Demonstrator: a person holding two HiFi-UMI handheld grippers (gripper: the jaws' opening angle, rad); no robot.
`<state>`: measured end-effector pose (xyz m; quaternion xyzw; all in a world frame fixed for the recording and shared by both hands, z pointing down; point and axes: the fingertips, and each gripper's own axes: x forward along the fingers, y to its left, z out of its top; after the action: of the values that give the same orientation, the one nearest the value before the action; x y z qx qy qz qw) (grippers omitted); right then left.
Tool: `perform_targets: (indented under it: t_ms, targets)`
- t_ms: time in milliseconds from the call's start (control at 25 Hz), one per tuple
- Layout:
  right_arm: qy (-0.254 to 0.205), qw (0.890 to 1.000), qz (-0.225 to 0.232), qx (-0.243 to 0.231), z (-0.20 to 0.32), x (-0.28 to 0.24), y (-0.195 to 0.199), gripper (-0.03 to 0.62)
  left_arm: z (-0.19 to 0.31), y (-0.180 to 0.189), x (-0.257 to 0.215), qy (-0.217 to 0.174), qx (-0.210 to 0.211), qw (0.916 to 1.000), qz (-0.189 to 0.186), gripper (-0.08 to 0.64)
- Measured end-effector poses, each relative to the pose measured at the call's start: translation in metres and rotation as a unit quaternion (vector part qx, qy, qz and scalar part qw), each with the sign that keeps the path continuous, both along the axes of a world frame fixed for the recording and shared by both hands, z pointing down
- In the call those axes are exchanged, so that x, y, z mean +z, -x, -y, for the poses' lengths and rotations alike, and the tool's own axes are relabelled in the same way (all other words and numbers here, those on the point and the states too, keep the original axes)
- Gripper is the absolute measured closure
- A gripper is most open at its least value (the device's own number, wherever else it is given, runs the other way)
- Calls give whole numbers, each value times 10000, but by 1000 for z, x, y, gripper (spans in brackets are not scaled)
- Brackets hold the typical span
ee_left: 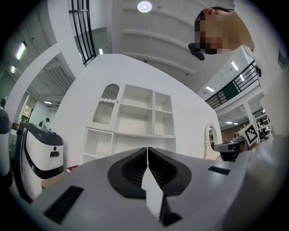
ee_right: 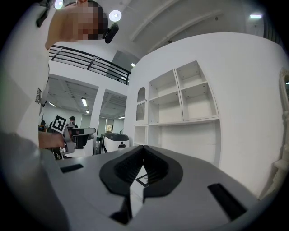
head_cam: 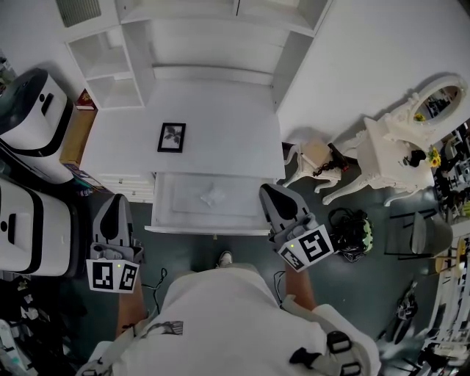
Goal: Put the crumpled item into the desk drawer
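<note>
While crumpled item [head_cam: 213, 195] sits in drawer [head_cam: 175, 200], left gripper [head_cam: 114, 198] and right gripper [head_cam: 267, 190] — both closed — flank it

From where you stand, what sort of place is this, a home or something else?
Probably a staged room inside a large hall, not a home: a white desk and shelf unit, big white machines beside them, and a mezzanine railing overhead.

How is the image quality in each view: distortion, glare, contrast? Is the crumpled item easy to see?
Head view: even light, sharp; the white crumpled item barely contrasts with the white drawer. Left gripper view: strong fisheye bending, dark corners, glare from the ceiling lamp. Right gripper view: the same bending and dark corners, glare from another lamp.
</note>
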<state>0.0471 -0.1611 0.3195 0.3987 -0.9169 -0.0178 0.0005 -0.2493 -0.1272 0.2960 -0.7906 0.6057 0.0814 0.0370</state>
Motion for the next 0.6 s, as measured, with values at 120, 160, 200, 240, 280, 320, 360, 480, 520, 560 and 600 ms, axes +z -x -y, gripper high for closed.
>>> perform_targets:
  t_ms: [120,160,200,240,280,320,360,480,520,560,600]
  targets:
    - [-45,10000,43,-12,5,-2,2,582,3,-1,-4,-46,3,10000,23,540]
    - [-60,10000,54,-15,6,-3,2,583,4,-1,-6,-64,-1,10000,33,540]
    - [-71,10000,58,-18,7,-4,3,583,4,0,-7,-80,-4,10000,44,540]
    - [-81,10000,55,-19,7,-4,4,583,5,0,-8,-90,-5,9999,51,540]
    - [-90,9999,52,-16,8,-4,4,583,5,1,-9,-97,-7,9999,56,540]
    - [-98,9999,51,-9,9,-3,4,583,6,1,-9,-103,-9,9999,58,540]
    - [-102,9999,54,3,10,-3,4,583,7,2,-9,-109,-12,9999,58,540]
    - [-109,9999,68,28,13,-5,4,583,10,2,-12,-130,3,9999,62,540]
    - [-115,9999,68,28,13,-6,5,583,11,2,-12,-133,14,9999,64,540]
    - [-121,9999,63,26,13,-6,5,581,12,2,-13,-133,21,9999,64,540]
    - [-125,9999,58,22,14,-7,6,583,12,2,-13,-129,22,9999,60,540]
